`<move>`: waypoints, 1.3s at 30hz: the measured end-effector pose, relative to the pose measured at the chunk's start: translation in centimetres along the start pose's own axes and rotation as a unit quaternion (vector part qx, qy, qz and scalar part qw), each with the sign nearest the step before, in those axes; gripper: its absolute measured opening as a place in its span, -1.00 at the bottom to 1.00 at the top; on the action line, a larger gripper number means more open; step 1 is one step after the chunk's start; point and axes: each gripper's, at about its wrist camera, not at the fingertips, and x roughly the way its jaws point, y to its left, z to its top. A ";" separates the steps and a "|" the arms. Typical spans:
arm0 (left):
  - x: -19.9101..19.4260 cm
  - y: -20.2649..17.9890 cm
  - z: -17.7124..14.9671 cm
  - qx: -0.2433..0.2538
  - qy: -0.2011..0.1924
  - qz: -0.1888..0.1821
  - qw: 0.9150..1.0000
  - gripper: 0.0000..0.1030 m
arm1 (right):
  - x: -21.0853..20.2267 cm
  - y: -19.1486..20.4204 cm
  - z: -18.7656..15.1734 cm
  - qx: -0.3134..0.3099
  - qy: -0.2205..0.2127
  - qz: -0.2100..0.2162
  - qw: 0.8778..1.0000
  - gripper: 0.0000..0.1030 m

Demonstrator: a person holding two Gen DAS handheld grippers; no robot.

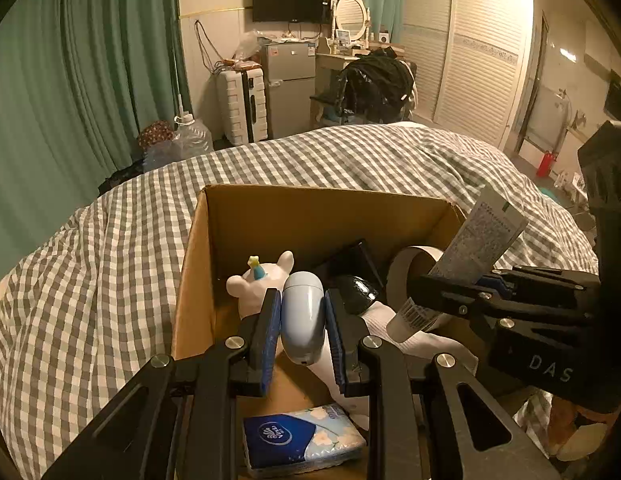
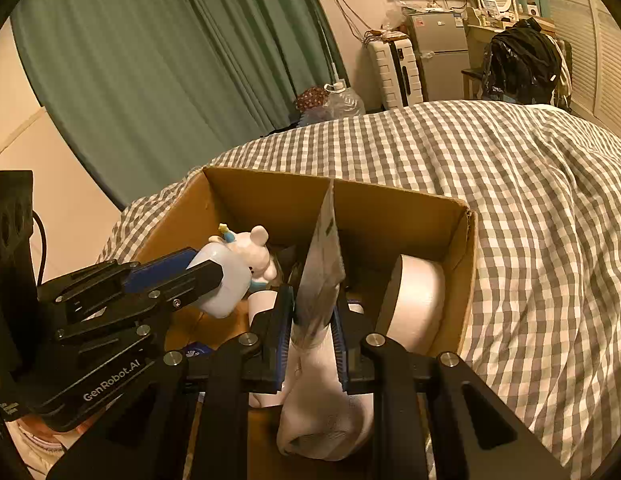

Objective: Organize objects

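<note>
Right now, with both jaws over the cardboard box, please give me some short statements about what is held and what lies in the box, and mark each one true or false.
1. The left gripper holds a pale blue oval case. True.
2. The right gripper is empty. False: its jaws are shut on a tube.
3. The cardboard box sits on a checked bedcover. True.
4. The tissue pack lies on the bedcover outside the box. False: it lies inside the box, at the near end.
5. A white toy figure is in the box. True.
6. The tape roll hangs from the tube. False: it rests in the box by the right wall.
</note>
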 end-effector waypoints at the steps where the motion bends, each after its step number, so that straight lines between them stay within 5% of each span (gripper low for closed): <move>1: 0.0 0.0 0.1 0.002 0.001 0.001 1.000 -0.52 | 0.0 -0.1 0.0 0.001 0.000 0.000 1.000 -0.64; 4: 0.2 -0.2 0.1 0.005 0.002 0.005 1.000 -0.40 | 0.0 -0.1 0.5 0.006 -0.004 -0.002 1.000 -0.51; 7: 0.0 -0.1 0.2 0.002 -0.002 0.008 1.000 0.05 | -0.7 0.1 0.7 0.013 -0.015 -0.005 1.000 -0.12; 14: -2.3 -0.2 0.7 -0.001 -0.036 0.016 0.999 0.69 | -3.3 0.4 2.3 0.008 -0.055 -0.023 0.998 0.14; 26: -9.1 -0.9 1.8 0.008 -0.105 0.057 0.993 0.90 | -11.8 1.9 3.1 -0.032 -0.137 -0.099 0.985 0.72; 39: -18.3 -1.7 2.2 -0.011 -0.190 0.072 0.979 1.00 | -21.7 5.1 1.3 -0.060 -0.247 -0.154 0.955 0.96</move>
